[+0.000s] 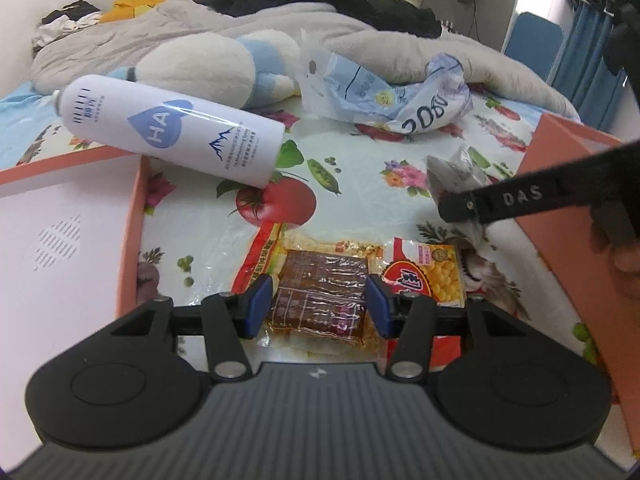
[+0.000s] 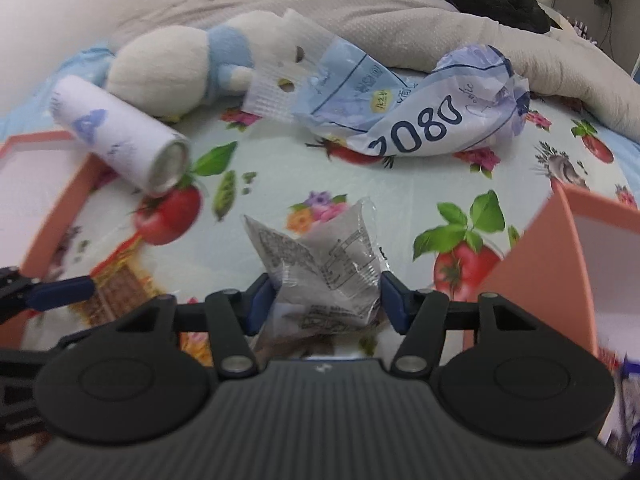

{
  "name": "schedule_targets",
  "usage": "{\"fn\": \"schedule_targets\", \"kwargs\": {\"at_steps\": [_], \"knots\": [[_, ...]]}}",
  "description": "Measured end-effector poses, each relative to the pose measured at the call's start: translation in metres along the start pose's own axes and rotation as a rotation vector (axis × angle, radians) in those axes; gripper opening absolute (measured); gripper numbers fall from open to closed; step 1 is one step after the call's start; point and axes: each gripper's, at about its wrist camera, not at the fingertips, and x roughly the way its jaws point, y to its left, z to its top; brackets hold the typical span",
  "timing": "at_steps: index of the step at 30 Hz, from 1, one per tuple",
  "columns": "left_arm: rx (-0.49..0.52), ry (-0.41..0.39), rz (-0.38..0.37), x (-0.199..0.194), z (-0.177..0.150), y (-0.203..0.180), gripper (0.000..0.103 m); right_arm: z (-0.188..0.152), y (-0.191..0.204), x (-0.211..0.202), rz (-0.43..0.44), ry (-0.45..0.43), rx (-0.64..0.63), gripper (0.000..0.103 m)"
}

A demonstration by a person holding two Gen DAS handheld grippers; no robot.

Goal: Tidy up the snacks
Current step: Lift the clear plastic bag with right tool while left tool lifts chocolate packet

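My left gripper (image 1: 319, 304) is shut on a brown dried-tofu packet (image 1: 320, 292); its blue pads press the packet's two sides just above the fruit-print sheet. A red and yellow corn snack packet (image 1: 434, 276) lies right beside it. My right gripper (image 2: 328, 300) is shut on a crumpled silver-grey snack packet (image 2: 320, 256), which sticks up between its pads. In the left wrist view, one black finger (image 1: 472, 204) of the right gripper shows at the right with the silver packet (image 1: 452, 176). The left gripper's blue fingertip (image 2: 60, 292) shows at the left edge of the right wrist view.
An orange-walled box (image 1: 134, 216) stands at the left and another (image 1: 560, 200) at the right. A white spray bottle (image 1: 172, 132) leans on the left box's corner. Behind lie a plush toy (image 1: 208, 60), a crumpled blue-white bag (image 1: 400, 96) and a grey blanket (image 1: 400, 44).
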Motion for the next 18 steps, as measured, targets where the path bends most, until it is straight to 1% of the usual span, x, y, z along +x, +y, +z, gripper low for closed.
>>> {"fn": "schedule_targets", "kwargs": {"at_steps": [6, 10, 18], "knots": [[-0.046, -0.025, -0.001, -0.034, -0.014, -0.003, 0.057, -0.023, -0.001, -0.041, 0.035, -0.031, 0.077, 0.060], [-0.103, -0.040, -0.007, -0.057, -0.023, -0.004, 0.057, -0.043, 0.004, -0.071, 0.052, -0.049, 0.120, 0.060], [-0.163, -0.052, 0.030, -0.109, -0.042, -0.009, 0.057, -0.090, 0.033, -0.128, 0.065, -0.101, 0.128, 0.060]]}}
